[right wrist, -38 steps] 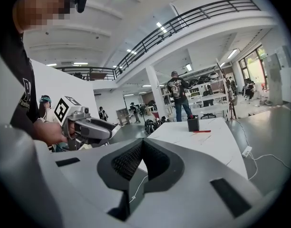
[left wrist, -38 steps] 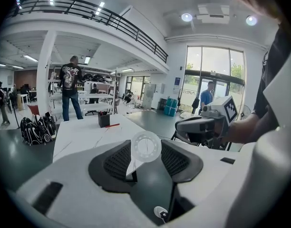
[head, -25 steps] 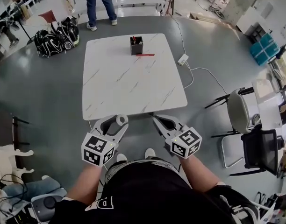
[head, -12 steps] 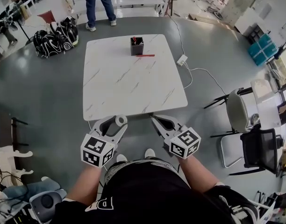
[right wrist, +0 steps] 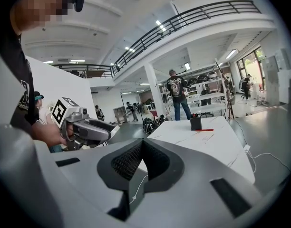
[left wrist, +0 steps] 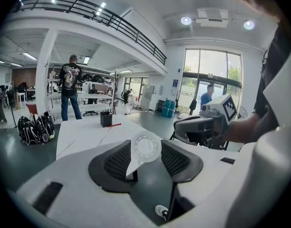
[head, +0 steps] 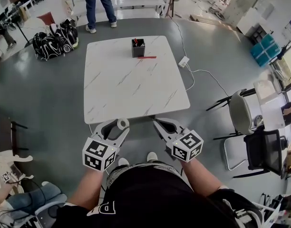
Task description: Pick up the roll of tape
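A small white roll of tape [head: 122, 123] sits between the tips of my left gripper [head: 116, 124], which is shut on it just off the near edge of the white marble table [head: 136, 87]. In the left gripper view the tape [left wrist: 146, 147] shows as a pale ring held between the two black pads. Beside it, to the right, my right gripper [head: 158, 122] hovers at the same table edge, shut with nothing in it. In the right gripper view its pads [right wrist: 131, 158] meet at the tips.
A black pen holder [head: 138, 47] and a red pen [head: 147, 57] lie at the table's far edge. A chair [head: 242, 114] stands at the right, bags [head: 55, 36] at the far left, and a person [head: 99, 4] beyond the table. A cable and power strip [head: 185, 61] lie on the floor.
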Demonstrator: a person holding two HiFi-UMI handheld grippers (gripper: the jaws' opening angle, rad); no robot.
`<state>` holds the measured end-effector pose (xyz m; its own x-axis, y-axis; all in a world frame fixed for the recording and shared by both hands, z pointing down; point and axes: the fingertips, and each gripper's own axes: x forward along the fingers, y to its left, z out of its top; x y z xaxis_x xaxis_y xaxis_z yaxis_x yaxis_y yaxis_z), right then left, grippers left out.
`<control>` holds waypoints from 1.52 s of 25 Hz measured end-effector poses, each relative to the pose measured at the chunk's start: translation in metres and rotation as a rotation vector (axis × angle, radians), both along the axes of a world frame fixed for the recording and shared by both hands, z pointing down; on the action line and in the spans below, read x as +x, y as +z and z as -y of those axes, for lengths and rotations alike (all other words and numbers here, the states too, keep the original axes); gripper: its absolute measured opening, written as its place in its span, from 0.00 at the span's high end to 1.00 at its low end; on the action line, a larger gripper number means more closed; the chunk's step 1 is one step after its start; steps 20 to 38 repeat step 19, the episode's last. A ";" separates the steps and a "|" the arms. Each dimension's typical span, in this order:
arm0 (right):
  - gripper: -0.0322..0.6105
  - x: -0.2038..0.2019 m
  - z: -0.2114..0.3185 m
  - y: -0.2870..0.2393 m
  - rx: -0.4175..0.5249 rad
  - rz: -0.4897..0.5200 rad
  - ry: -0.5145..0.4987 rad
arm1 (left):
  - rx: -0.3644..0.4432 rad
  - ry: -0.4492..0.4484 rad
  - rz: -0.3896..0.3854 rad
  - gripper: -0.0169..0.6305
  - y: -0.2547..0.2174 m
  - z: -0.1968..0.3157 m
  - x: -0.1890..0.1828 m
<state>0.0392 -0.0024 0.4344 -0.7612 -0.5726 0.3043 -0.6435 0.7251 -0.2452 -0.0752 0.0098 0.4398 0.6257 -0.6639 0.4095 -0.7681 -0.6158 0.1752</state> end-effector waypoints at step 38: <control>0.94 0.000 -0.013 0.000 -0.007 -0.016 -0.019 | 0.007 0.007 0.008 0.65 -0.004 -0.009 0.001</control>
